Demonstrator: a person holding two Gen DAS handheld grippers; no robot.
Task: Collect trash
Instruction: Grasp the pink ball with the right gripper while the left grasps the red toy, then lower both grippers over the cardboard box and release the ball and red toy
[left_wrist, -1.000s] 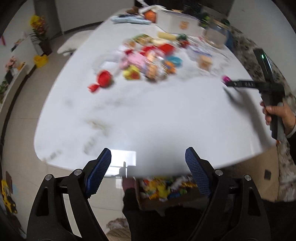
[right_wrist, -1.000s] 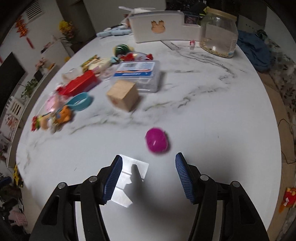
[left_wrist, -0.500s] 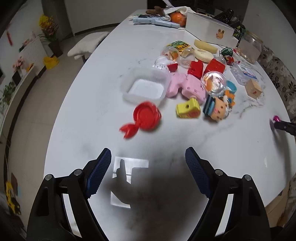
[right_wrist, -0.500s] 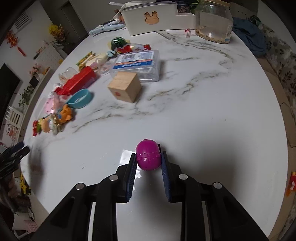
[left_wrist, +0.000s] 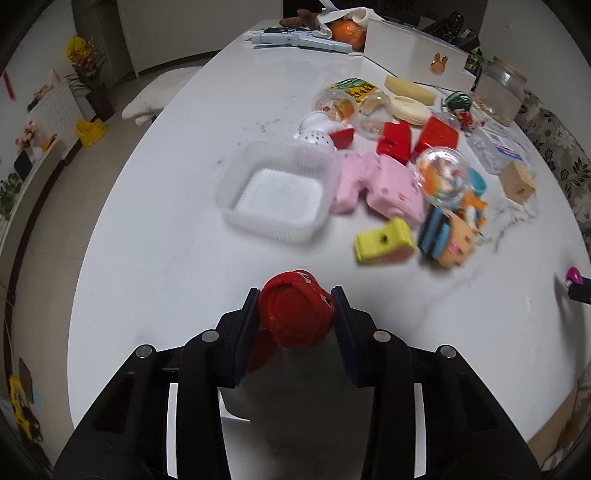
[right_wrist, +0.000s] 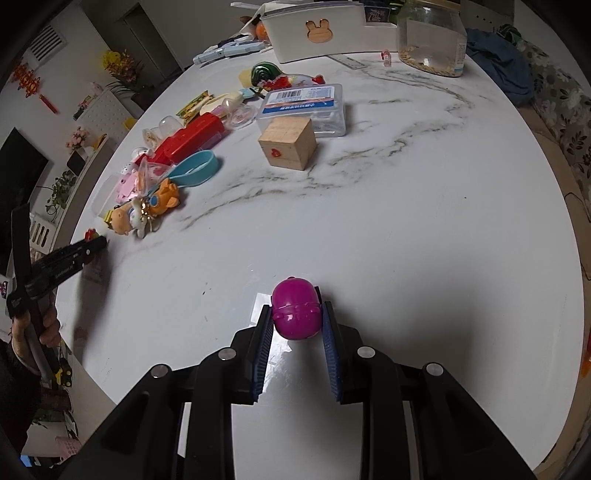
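My left gripper (left_wrist: 295, 291) points down at the white marble table (left_wrist: 166, 258). Its jaws are closing, and both blue pads touch a red round container (left_wrist: 295, 321) held between them. My right gripper (right_wrist: 297, 306) is shut on a magenta egg-shaped capsule (right_wrist: 293, 295) near the table's front edge. In the right wrist view the left gripper (right_wrist: 92, 245) shows at the far left, with a bit of the red container at its tip. The left wrist view catches the right gripper (left_wrist: 576, 286) at its right edge, with the magenta capsule (left_wrist: 571, 275) in it.
A clear plastic tray (left_wrist: 280, 195) lies beyond the red container. To its right, toys crowd together: a pink one (left_wrist: 384, 188), a yellow block (left_wrist: 384, 243), a clear ball (left_wrist: 441, 175). A wooden cube (right_wrist: 288, 147), a clear box (right_wrist: 306, 107) and a glass jar (right_wrist: 430, 37) stand farther back.
The left gripper moved forward over the table to the red container and its wide jaws came in onto it. The right gripper closed on the magenta capsule and shifted slightly.
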